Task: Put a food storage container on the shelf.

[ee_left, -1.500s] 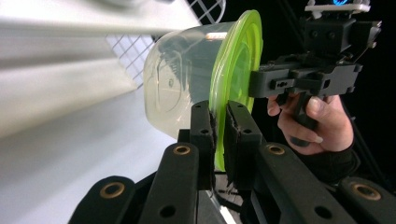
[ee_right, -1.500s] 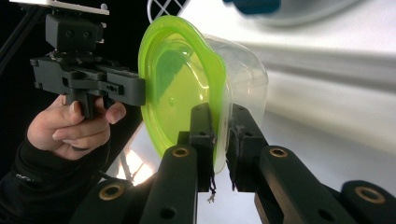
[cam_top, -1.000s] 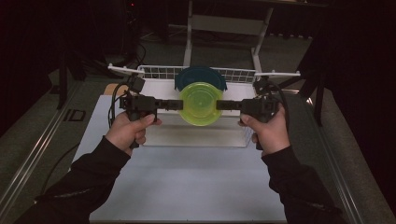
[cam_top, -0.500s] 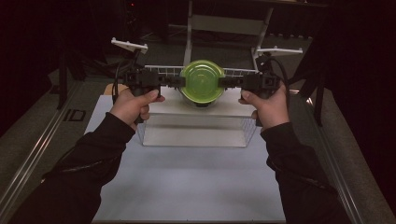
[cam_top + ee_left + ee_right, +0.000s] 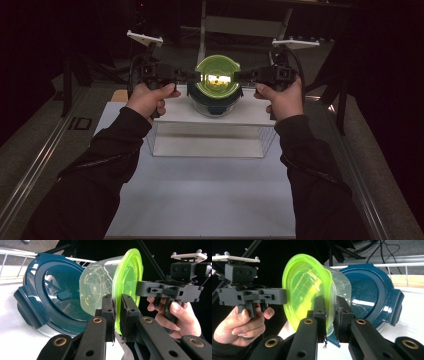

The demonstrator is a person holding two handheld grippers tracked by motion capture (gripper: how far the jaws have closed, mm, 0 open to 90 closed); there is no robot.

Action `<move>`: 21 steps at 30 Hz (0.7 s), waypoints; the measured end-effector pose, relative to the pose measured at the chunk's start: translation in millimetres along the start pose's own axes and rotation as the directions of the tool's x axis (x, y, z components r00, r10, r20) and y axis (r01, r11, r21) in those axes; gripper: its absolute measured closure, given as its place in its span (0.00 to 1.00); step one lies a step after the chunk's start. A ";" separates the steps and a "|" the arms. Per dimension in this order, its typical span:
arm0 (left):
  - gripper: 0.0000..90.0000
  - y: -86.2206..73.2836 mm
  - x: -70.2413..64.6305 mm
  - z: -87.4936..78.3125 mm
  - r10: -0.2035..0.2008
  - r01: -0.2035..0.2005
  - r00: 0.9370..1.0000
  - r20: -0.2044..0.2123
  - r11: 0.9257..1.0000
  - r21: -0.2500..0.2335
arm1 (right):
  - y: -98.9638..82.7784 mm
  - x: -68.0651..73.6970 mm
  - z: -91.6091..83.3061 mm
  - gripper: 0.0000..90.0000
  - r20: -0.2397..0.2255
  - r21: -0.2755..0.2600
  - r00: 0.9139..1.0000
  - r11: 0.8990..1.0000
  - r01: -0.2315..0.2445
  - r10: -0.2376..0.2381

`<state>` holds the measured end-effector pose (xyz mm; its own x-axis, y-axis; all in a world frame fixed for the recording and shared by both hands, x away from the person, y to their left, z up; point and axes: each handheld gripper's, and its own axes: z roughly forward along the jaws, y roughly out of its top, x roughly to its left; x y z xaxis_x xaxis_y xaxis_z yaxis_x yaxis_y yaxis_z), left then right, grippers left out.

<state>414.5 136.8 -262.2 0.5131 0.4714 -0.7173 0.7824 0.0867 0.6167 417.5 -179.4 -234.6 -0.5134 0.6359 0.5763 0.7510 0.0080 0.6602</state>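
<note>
- Left gripper clamped on green lid's rim.
- Right gripper clamped on opposite rim — lid sits on a clear container.
- Container held tilted in the air between both grippers, just above the blue-lidded container on the white shelf.

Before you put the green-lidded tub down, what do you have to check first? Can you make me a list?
1. Left hand-held gripper pinching the green lid's rim: ok.
2. Right hand-held gripper pinching the rim on the other side: ok.
3. Clear tub attached to the lid: ok.
4. Tub lifted off the blue container beneath it: cannot tell.
5. Tub level: not ok, it is tipped on its side.
6. Room on the white shelf beside the blue container: ok.
</note>
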 end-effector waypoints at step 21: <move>0.89 7.4 12.6 11.1 -0.097 0.098 0.995 0.015 0.994 -0.057 | 17.2 -19.9 17.1 0.87 0.036 -0.004 0.996 0.997 -0.078 0.078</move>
<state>430.7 133.6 -270.3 0.4397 0.4476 -0.7787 0.8076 0.1824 0.5609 447.8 -178.7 -243.0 -0.4378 0.6619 0.6084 0.7871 -0.0449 0.6152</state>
